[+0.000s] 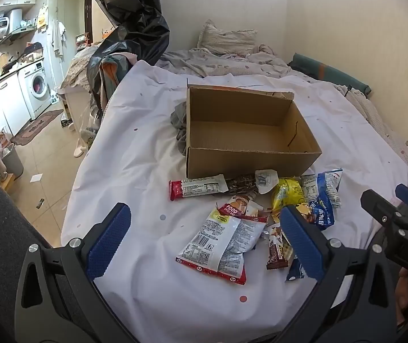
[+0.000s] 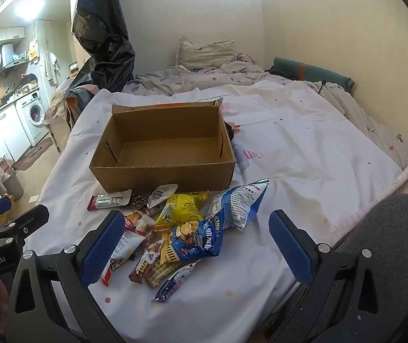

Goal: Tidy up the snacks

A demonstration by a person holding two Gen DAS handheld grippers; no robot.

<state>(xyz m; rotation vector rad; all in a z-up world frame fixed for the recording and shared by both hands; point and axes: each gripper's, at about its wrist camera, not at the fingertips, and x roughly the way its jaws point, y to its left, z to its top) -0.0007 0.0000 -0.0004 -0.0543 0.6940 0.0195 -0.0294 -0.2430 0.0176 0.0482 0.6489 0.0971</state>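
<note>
An open, empty cardboard box [image 1: 246, 131] [image 2: 164, 145] sits on the white bedsheet. Several snack packets lie in a pile in front of it: a red-and-white bar [image 1: 198, 189], a white-and-red bag [image 1: 218, 243], a yellow bag [image 1: 286, 193] [image 2: 182, 207], a blue-and-white bag [image 1: 322, 197] [image 2: 238, 203], a blue cartoon bag [image 2: 195, 238] and small chocolate bars [image 2: 146, 265]. My left gripper [image 1: 204, 243] is open and empty, above the white-and-red bag. My right gripper [image 2: 195, 245] is open and empty, above the blue cartoon bag. Each gripper shows at the edge of the other's view.
The bed [image 1: 146, 154] fills the middle, with pillows [image 1: 226, 38] and crumpled bedding at its far end. A black plastic bag [image 1: 129, 23] hangs at the back left. A grey cloth [image 1: 178, 123] lies left of the box. A kitchen with a washing machine [image 1: 36, 85] is far left.
</note>
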